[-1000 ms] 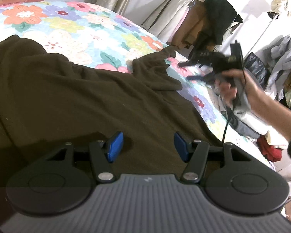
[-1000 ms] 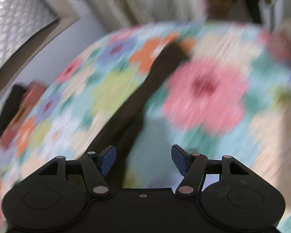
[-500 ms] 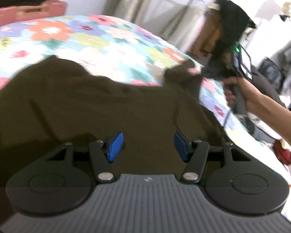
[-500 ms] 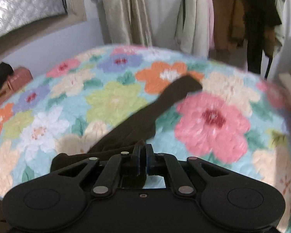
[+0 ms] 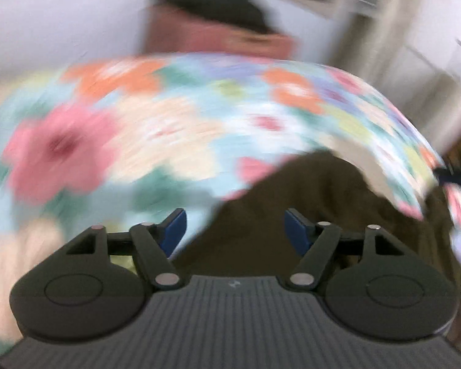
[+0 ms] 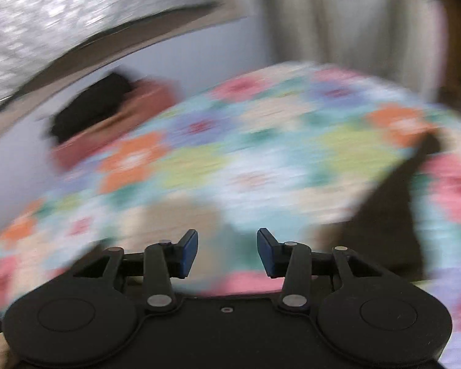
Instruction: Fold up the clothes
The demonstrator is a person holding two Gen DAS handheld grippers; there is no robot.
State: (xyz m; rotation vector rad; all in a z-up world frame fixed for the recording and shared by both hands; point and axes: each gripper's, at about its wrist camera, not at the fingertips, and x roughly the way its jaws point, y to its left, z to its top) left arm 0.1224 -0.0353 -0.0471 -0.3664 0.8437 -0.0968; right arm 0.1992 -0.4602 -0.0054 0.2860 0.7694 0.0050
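Standing apart with nothing between their blue pads, the jaws of the left gripper (image 5: 235, 230) hang over the near edge of the bed (image 5: 156, 129). Just past them lies the dark brown garment (image 5: 329, 196), a rounded hump of cloth on the flowered bedspread, running down under the gripper's body and off toward the right edge of the bed. This view is heavily smeared, so the folds of the cloth cannot be read.

The jaws of the right gripper (image 6: 227, 253) are also spread, empty, above bare bedspread. To their right a narrow dark strip of the garment (image 6: 390, 212) stretches away across the bed, tapering toward the far right edge; it lies beside the gripper and not between the pads.

At the far left corner of the bed sits a reddish case (image 6: 113, 123) with a black bundle (image 6: 89, 104) on top of it, seen in the left view too as a blurred pink and black shape. Pale curtains (image 6: 347, 18) hang behind the far edge, and a quilted panel (image 6: 46, 15) fills the wall at upper left.
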